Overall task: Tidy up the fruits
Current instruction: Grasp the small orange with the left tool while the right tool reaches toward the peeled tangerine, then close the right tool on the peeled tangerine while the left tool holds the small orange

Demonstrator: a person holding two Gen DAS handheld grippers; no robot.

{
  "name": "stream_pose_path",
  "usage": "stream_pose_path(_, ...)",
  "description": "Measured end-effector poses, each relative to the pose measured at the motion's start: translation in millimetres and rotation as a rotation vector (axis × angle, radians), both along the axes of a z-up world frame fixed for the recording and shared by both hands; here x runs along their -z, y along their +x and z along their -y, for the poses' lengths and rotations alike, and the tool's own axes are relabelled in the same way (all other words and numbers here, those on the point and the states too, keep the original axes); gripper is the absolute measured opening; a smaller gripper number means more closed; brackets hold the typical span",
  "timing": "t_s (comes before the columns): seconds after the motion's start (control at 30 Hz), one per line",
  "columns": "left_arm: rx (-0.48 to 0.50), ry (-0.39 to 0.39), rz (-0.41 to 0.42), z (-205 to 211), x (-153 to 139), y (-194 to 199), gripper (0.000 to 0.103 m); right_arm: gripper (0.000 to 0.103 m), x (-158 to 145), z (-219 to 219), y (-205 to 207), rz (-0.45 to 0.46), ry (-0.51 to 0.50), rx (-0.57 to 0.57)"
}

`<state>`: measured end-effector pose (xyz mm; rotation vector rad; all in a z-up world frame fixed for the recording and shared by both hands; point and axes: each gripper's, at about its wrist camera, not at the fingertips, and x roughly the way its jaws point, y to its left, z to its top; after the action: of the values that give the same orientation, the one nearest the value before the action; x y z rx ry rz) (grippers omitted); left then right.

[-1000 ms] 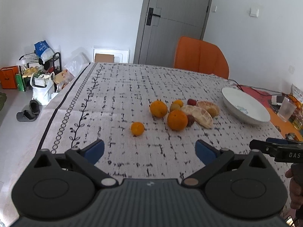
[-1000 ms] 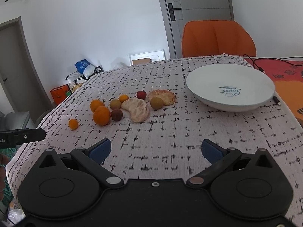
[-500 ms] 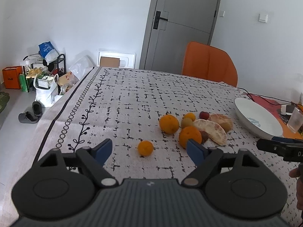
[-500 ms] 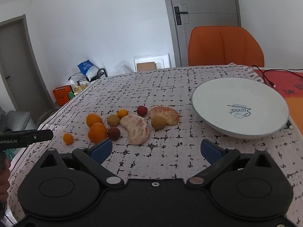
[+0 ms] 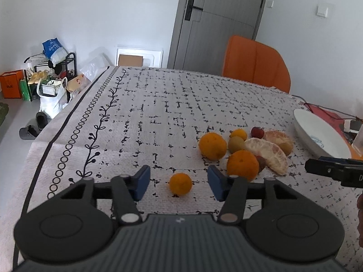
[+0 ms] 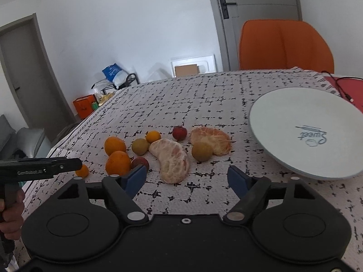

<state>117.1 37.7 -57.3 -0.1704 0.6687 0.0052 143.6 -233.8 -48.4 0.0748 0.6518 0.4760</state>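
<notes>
A: Left wrist view: what sits on the table (image 5: 158, 104)?
B: A white plate (image 5: 317, 133) at right, peeled segments, oranges, then a small orange (image 5: 180, 184) between the left hand-held gripper (image 5: 178, 183) fingers, spread wide, not touching.
A: And the right hand-held gripper (image 6: 185, 178)?
B: Wide apart, empty, near the peeled segment (image 6: 172, 158).

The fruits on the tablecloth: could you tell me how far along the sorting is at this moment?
Nothing looks done: the white plate holds no fruit. In hand: the left gripper, jaws open, brackets the small orange, apparently lining up a grasp. The right gripper is open and holds nothing, short of the peeled citrus piece. Every fruit is left on the tablecloth.
</notes>
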Motion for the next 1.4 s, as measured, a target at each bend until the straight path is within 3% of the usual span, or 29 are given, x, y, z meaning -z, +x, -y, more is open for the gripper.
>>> stream_pose_path(0.2,0.006,-0.003,-0.051,-0.6,12.9,7.6,0.045,0.073,3.9,-7.3,11.0,-0.019,0.010,-0.030)
stream_pose_path(0.37,0.003,-0.003,-0.047,-1.2,14.7,11.9,0.023,0.064,10.7,-13.9,20.6,-0.048,0.016,-0.057)
stream_pose_path(0.7,-0.039,-0.006,-0.043,-15.3,11.0,14.2,0.022,0.052,17.1,-32.0,37.3,-0.063,0.005,-0.089)
stream_pose_path(1.17,-0.070,-0.027,-0.028,-28.4,5.5,8.1,0.023,0.049,21.4,-54.0,47.1,-0.007,-0.092,-0.073)
stream_pose_path(1.3,-0.071,-0.035,-0.019,-28.1,3.0,5.9,0.023,0.040,23.5,-58.5,39.5,0.030,-0.151,-0.066)
stream_pose_path(1.4,-0.061,-0.037,-0.008,-23.4,0.6,3.4,0.023,0.038,22.6,-53.8,37.8,0.024,-0.134,-0.066)
